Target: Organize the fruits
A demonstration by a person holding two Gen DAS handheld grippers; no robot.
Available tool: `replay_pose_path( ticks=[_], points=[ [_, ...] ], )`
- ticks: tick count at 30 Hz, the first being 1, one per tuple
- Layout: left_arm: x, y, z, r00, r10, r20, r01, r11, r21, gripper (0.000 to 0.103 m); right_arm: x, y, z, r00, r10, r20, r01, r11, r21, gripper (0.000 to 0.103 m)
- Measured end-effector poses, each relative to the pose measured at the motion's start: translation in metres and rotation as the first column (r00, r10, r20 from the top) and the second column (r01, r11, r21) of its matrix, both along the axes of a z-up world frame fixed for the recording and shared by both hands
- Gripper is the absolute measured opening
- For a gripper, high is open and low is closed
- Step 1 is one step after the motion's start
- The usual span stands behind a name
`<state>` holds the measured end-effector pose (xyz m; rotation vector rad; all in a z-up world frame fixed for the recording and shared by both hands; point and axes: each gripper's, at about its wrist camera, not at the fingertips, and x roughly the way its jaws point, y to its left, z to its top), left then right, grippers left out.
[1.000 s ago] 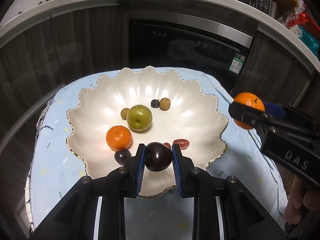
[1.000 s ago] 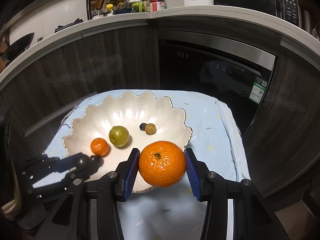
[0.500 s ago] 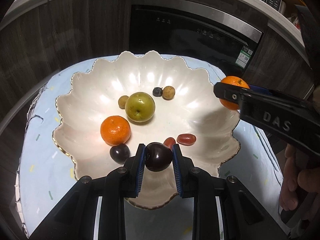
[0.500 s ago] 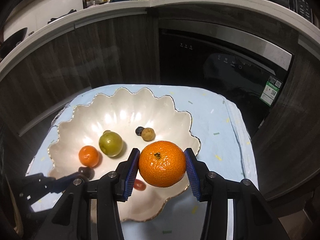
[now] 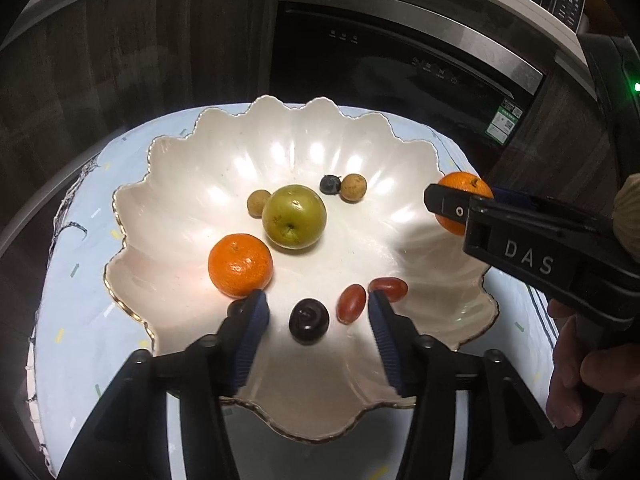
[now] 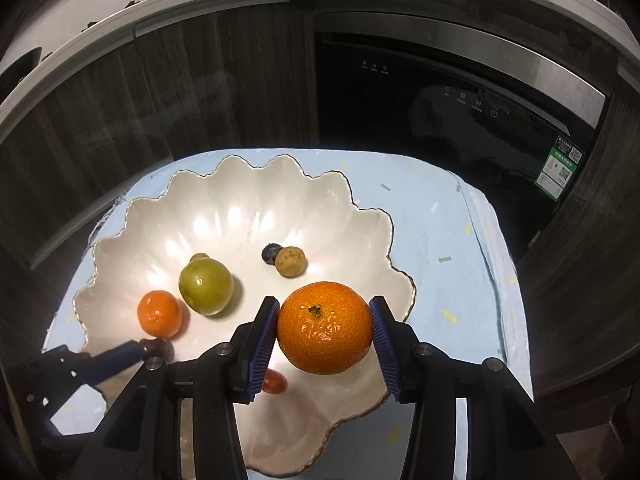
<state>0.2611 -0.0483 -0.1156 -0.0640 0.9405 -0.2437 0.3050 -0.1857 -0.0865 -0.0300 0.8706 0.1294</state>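
Note:
A white scalloped bowl [image 5: 192,184] [image 6: 224,200] sits on a pale blue cloth. In it lie a green apple [image 5: 295,217] [image 6: 205,287], a small orange [image 5: 240,265] [image 6: 159,313], two red grape tomatoes [image 5: 352,303], a blueberry [image 5: 330,184] and two tan longans [image 5: 353,187]. A dark plum [image 5: 309,321] rests on the bowl floor between the jaws of my left gripper [image 5: 316,312], which are opening and no longer touch it. My right gripper [image 6: 325,330] is shut on a large orange [image 6: 325,328] [image 5: 464,196] over the bowl's right rim.
The blue cloth [image 6: 440,240] covers a small table, with bare room to the right of the bowl. Dark cabinets and a black oven front [image 6: 440,120] stand behind. A hand [image 5: 580,368] holds the right gripper's handle at the right edge.
My left gripper's jaws have spread and let go of the dark plum, which now lies in the bowl. My right gripper carried the large orange closer over the bowl's rim.

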Motion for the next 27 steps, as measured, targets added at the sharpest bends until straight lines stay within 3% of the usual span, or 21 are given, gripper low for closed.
replay_pose_path(
  ticks=[4, 6, 7, 14, 18, 27],
  points=[
    [0.001, 0.003, 0.002, 1.0, 0.012, -0.002, -0.012, 1.0, -0.005, 0.065, 0.0, 0.0, 0.0, 1.0, -0.007, -0.005, 0.007, 1.0, -0.009, 0.052],
    [0.0, 0.004, 0.002, 1.0, 0.02, -0.003, -0.02, 1.0, 0.001, 0.068, -0.001, -0.002, 0.002, 1.0, -0.017, 0.009, 0.017, 1.0, -0.008, 0.07],
    [0.0, 0.004, 0.003, 1.0, 0.027, -0.002, -0.027, 1.0, 0.007, 0.071, -0.002, -0.004, 0.005, 1.0, -0.02, 0.023, 0.02, 1.0, -0.001, 0.072],
    [-0.004, 0.009, 0.011, 0.999, 0.05, 0.014, -0.05, 0.999, 0.006, 0.084, -0.006, -0.005, 0.018, 0.998, -0.037, 0.057, 0.037, 0.999, -0.006, 0.072],
    [-0.007, 0.013, 0.018, 0.997, 0.066, 0.029, -0.066, 0.998, 0.006, 0.086, -0.011, -0.005, 0.024, 0.997, -0.041, 0.072, 0.041, 0.999, -0.002, 0.079],
    [-0.019, 0.021, 0.036, 0.993, 0.098, 0.069, -0.099, 0.995, 0.012, 0.092, -0.03, -0.005, 0.04, 0.993, -0.054, 0.106, 0.055, 0.998, -0.001, 0.079]
  ],
)
